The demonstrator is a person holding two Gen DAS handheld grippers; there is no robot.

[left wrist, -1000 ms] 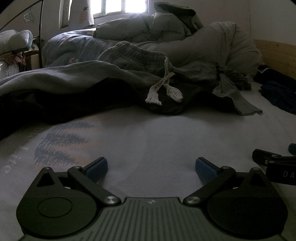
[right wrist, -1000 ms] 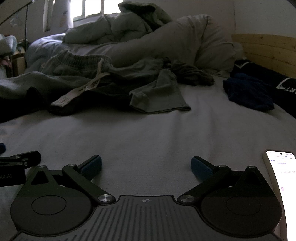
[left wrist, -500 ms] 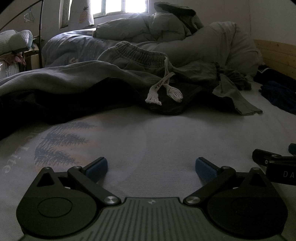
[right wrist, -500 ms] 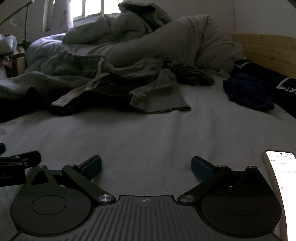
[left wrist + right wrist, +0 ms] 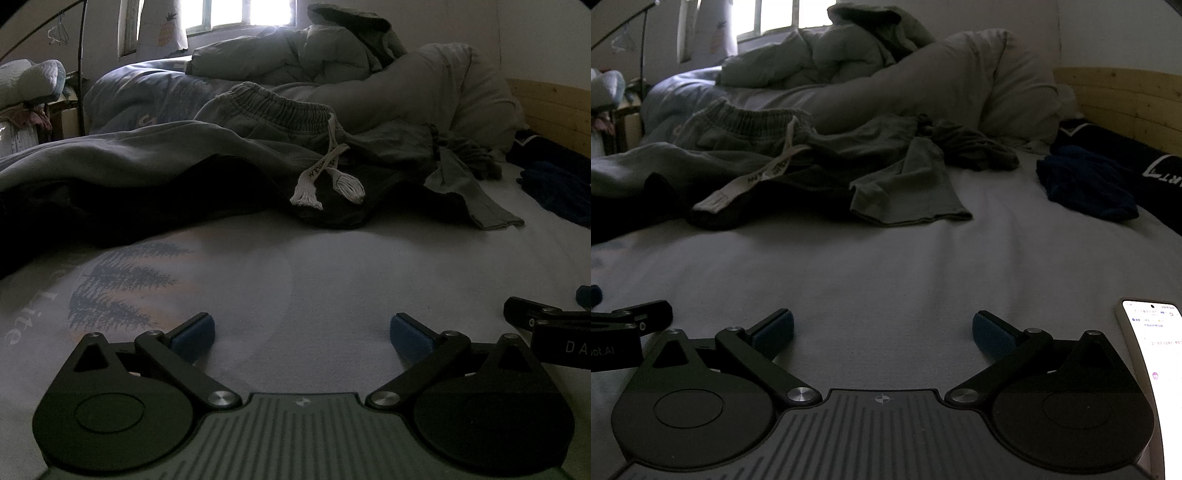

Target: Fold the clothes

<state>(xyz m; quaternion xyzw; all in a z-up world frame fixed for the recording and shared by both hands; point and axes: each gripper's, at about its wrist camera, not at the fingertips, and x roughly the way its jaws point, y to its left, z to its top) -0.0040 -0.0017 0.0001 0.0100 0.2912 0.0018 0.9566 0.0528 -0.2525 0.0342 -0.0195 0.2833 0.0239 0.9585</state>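
Your left tool [image 5: 301, 334] and right tool [image 5: 882, 328] both sit low over the bed sheet [image 5: 886, 266], jaws wide, holding nothing. Grey sweatpants [image 5: 266, 110] with a white drawstring [image 5: 325, 173] lie crumpled well ahead. Lit phone [image 5: 1152, 354] just beside right tool.

Two black handheld grippers, blue-padded

On the left gripper [image 5: 302, 334] and right gripper [image 5: 882, 330], ribbed grey housings, round black hubs and silver pivot screws are seen.
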